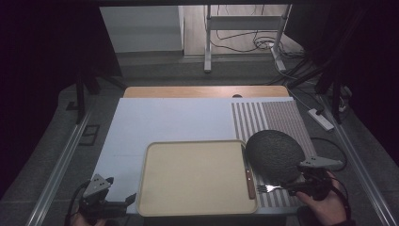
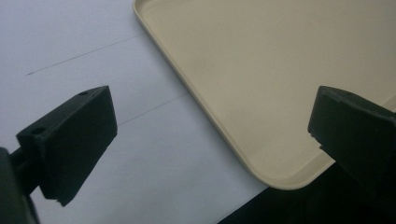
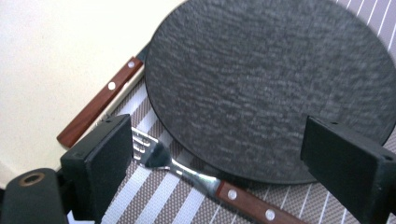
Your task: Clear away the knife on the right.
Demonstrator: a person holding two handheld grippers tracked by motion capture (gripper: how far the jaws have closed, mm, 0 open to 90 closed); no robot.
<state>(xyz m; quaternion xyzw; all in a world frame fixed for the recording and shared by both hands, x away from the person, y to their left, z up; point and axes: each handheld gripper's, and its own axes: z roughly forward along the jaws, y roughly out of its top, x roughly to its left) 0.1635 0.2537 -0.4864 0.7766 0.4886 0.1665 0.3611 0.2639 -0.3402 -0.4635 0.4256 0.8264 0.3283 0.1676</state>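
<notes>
**Table, tray and place setting**

White table sheet (image 1: 169, 122) carries an empty beige tray (image 1: 197, 176). Left gripper (image 2: 210, 140), jaws apart, straddles its corner. Right gripper (image 3: 215, 154), jaws apart, spans fork (image 3: 196, 175) under dark plate (image 3: 266, 84); knife (image 3: 100, 100) adjoins.

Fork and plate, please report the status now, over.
Both claws open, holding nothing. Right claw over the fork, which lies on the striped mat, handle partly under the dark plate. Left claw near the tray corner. Plate edge crowds the fork.

White sheet (image 1: 169, 120) over wooden table (image 1: 202, 91). Striped placemat (image 1: 277, 117) at right. Beyond: metal stand (image 1: 244, 28), floor cables (image 1: 254, 44), power strip (image 1: 320, 119).
</notes>
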